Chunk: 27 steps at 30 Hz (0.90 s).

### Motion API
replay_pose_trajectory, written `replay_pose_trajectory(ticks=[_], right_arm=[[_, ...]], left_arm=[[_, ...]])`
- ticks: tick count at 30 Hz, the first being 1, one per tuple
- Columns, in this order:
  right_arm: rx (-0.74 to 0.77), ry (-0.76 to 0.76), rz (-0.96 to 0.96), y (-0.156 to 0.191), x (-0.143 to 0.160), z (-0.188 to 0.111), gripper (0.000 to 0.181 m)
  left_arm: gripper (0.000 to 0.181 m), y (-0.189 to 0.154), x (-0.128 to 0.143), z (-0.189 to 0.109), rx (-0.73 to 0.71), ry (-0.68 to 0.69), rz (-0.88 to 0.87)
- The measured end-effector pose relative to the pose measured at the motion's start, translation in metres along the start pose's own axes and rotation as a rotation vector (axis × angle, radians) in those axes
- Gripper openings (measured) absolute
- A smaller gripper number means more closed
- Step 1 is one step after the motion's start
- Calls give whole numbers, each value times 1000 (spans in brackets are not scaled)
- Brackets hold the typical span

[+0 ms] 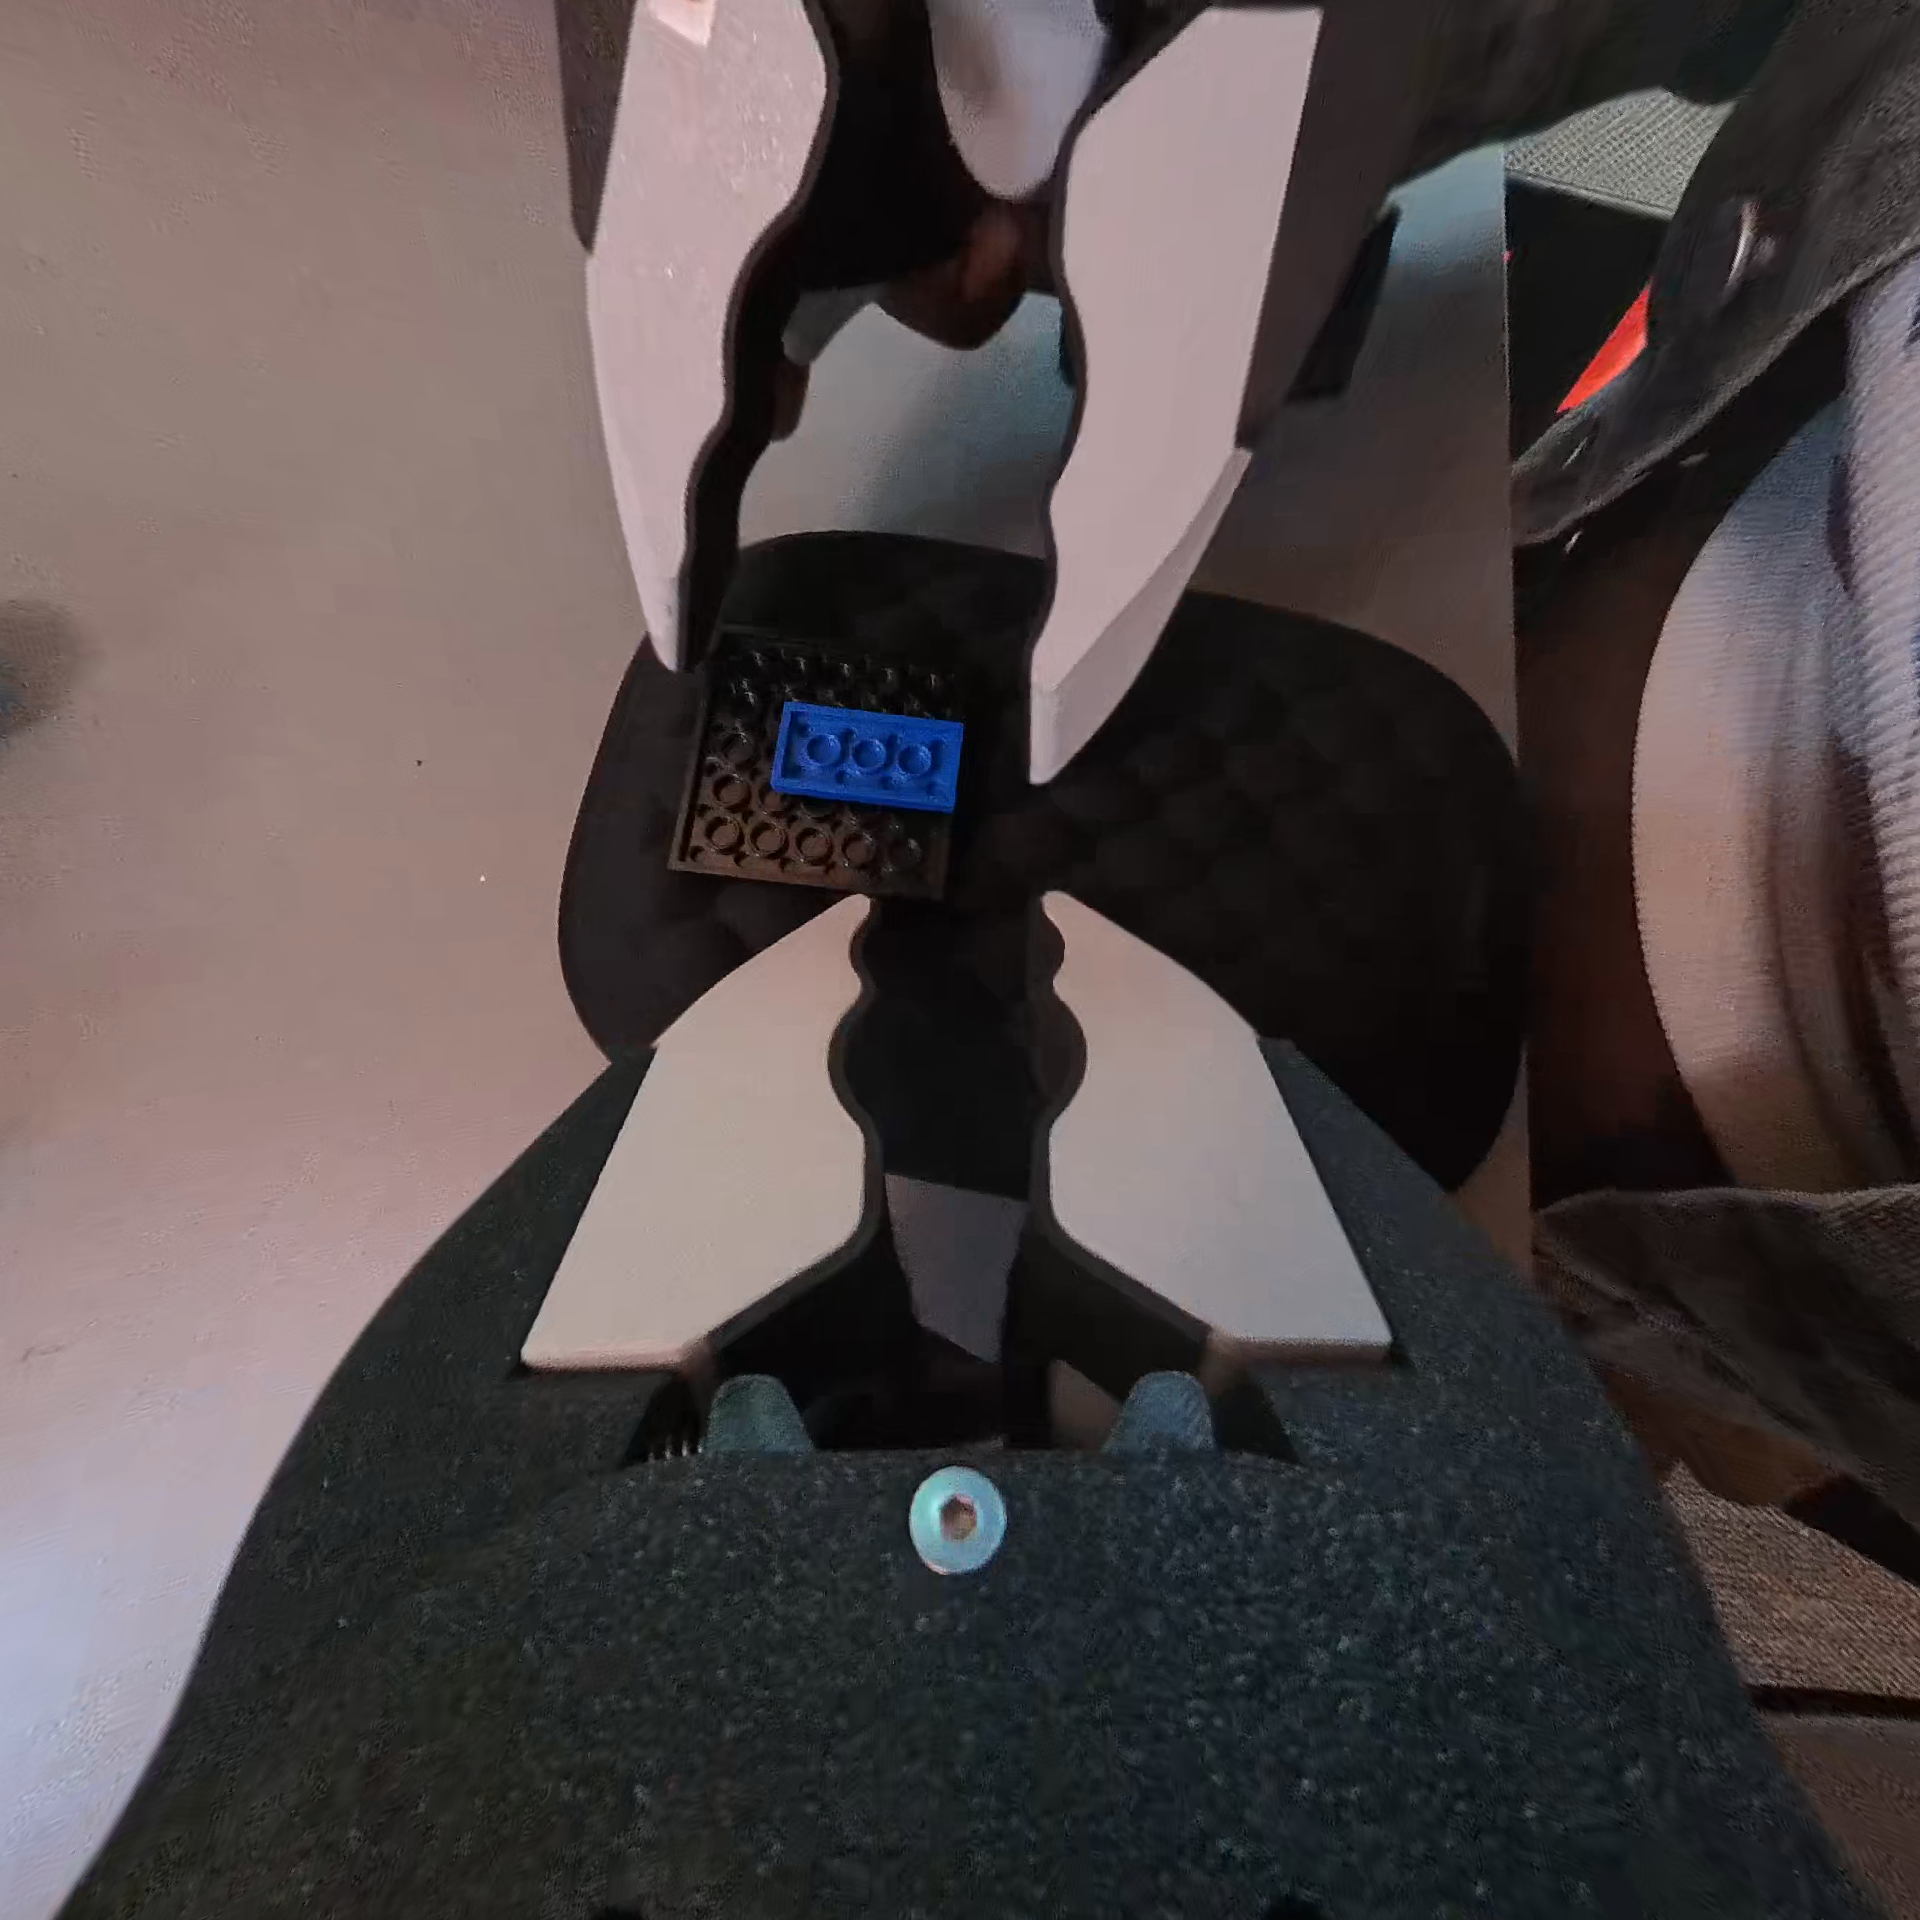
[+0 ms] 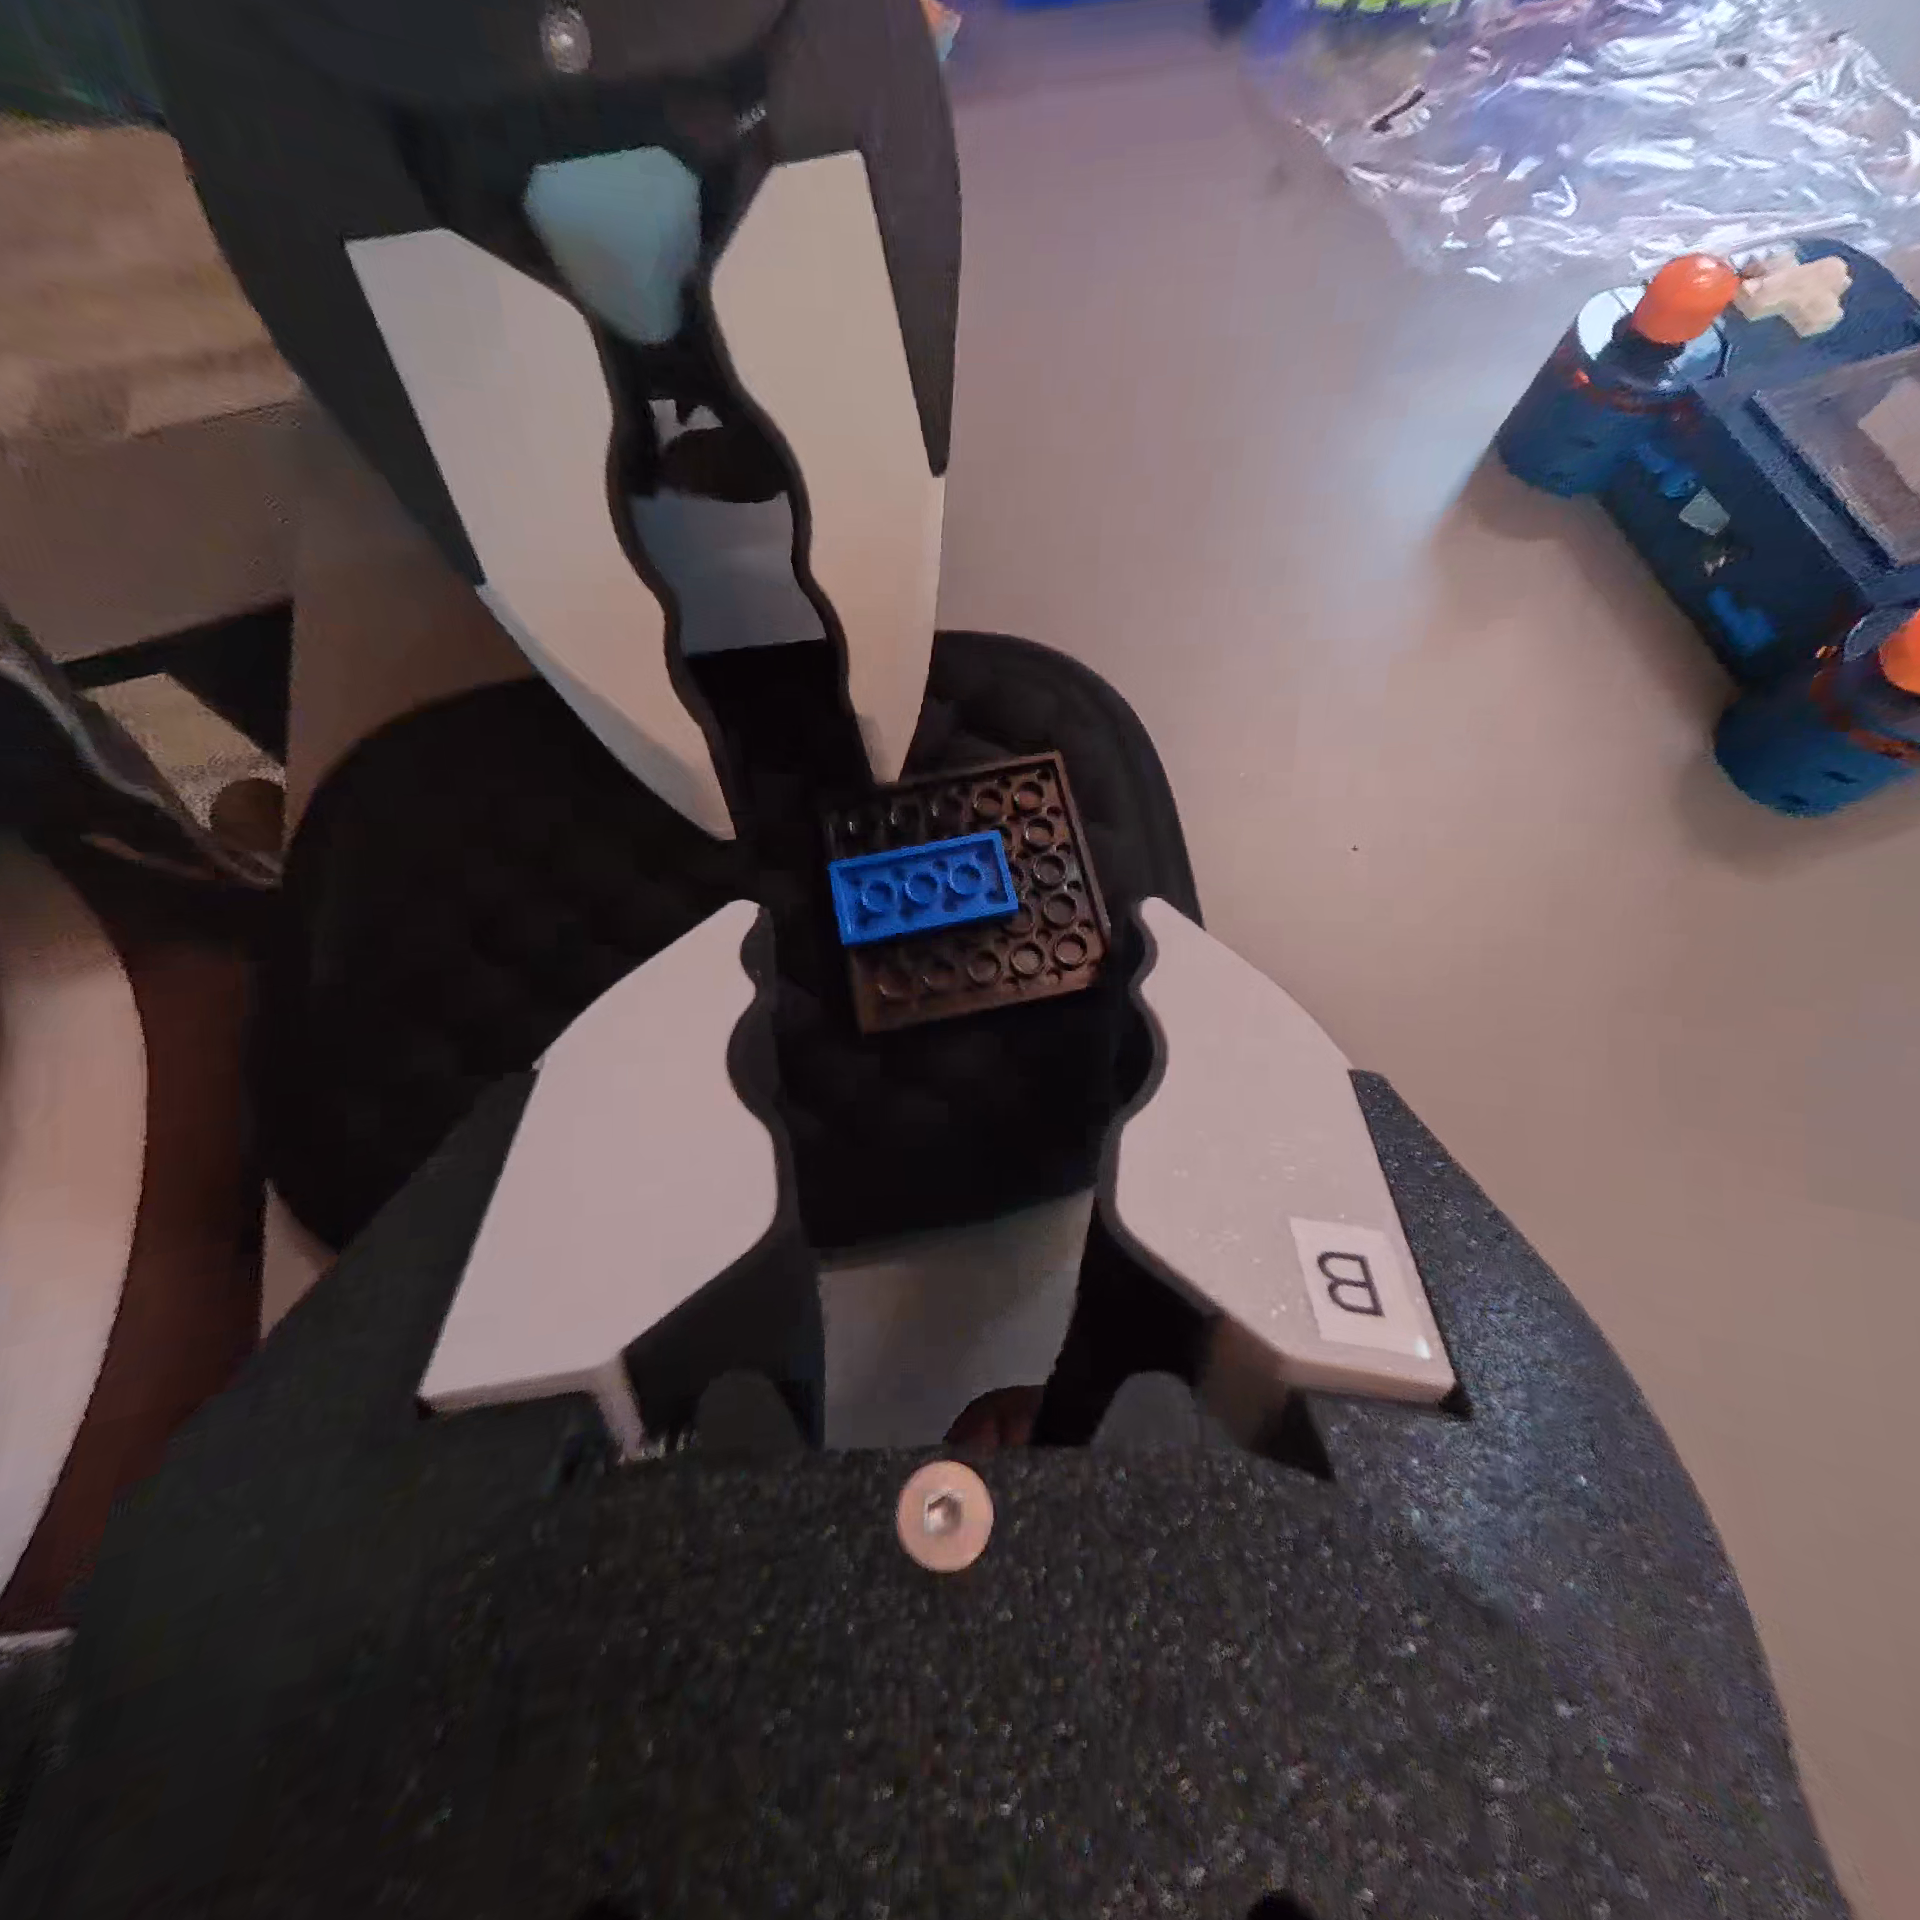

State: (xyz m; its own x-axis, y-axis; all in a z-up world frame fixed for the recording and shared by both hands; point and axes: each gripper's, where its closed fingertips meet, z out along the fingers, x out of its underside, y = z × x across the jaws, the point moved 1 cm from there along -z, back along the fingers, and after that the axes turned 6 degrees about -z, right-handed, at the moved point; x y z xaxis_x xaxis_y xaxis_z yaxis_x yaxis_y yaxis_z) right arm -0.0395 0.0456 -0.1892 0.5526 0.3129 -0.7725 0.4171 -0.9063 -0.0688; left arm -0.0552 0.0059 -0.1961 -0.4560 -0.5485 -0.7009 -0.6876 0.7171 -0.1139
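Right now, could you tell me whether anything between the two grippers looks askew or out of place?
Yes: the blue plate lies crooked on the black plate, underside up, overhanging one edge, not seated squarely.

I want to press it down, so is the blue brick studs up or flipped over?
Flipped over: the blue brick shows round hollow tubes inside a rim, not studs. It lies on the black plate, which is also underside up.
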Motion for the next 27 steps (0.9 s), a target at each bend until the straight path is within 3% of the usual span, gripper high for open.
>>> replay_pose_trajectory(ticks=[8,11,15,21,27], right_arm=[[-61,-24,-89,1,2,-11,63],[-46,-126,-69,0,-11,-19,33],[-29,-100,-48,0,-5,-12,19],[-50,-33,-76,3,4,-4,20],[-61,-1,-104,4,7,-3,21]], left_arm=[[34,8,-28,-16,-38,-91,6],[35,8,-29,-11,-27,-68,53],[34,10,-27,-3,-16,-32,81],[36,9,-28,1,14,-2,132],[37,8,-22,11,69,121,196]])
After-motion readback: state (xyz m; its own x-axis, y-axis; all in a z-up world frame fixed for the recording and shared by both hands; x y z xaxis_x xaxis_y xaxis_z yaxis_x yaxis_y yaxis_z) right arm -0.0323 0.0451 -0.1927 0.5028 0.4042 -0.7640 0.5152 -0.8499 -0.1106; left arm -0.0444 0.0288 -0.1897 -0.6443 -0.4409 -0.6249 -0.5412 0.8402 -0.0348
